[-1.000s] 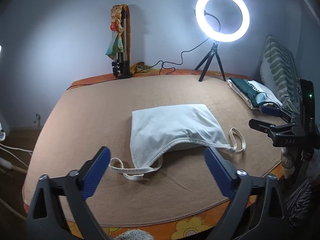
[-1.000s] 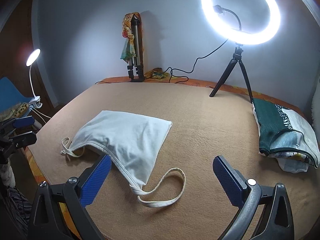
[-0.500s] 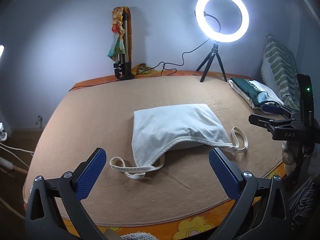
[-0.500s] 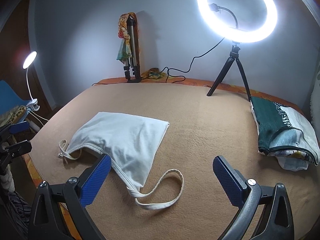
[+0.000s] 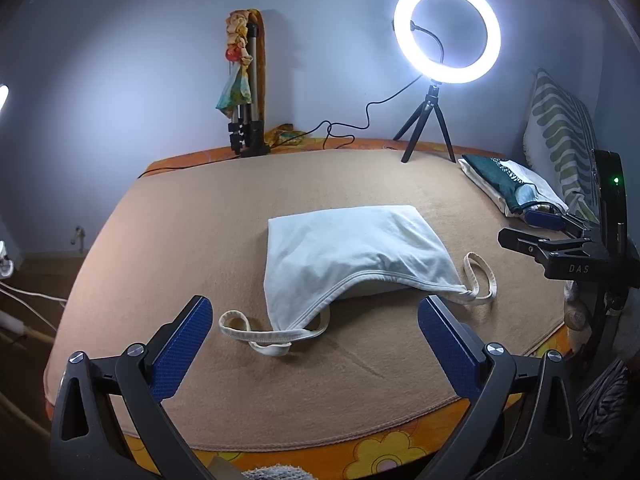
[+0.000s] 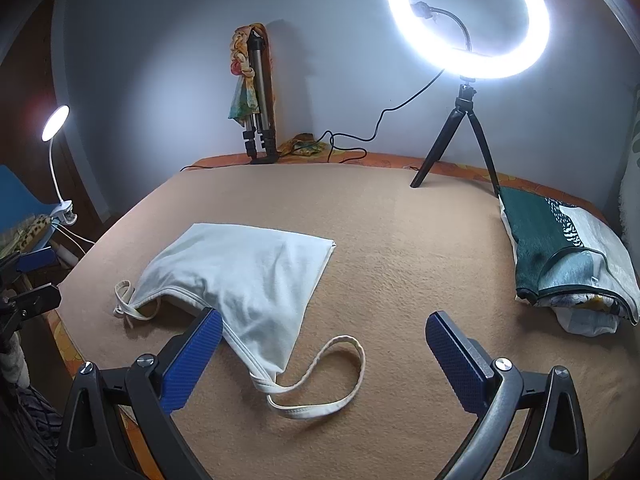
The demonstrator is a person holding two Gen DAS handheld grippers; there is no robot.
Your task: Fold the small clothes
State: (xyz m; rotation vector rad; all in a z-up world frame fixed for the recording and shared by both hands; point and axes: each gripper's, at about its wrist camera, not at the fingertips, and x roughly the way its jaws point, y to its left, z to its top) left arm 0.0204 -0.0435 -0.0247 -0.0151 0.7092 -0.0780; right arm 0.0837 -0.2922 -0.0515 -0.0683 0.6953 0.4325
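Note:
A small white strappy top (image 5: 344, 252) lies flat on the tan blanket (image 5: 200, 220), its two strap loops toward the near edge. It also shows in the right wrist view (image 6: 248, 276), with one strap loop (image 6: 332, 384) curled in front. My left gripper (image 5: 316, 344) is open and empty, hovering above the near edge just short of the left strap (image 5: 264, 334). My right gripper (image 6: 324, 360) is open and empty, above the right strap. The right gripper also shows at the right edge of the left wrist view (image 5: 536, 228).
A ring light on a tripod (image 5: 446, 32) and a folded tripod (image 5: 250, 92) stand at the far edge with a cable. A stack of folded clothes (image 6: 568, 264) lies at the right, beside a striped pillow (image 5: 560, 140). A clip lamp (image 6: 56, 128) shines at the left.
Both grippers have drawn back slightly and stayed open; the top sits a little farther off in the left view. The garment has not moved.

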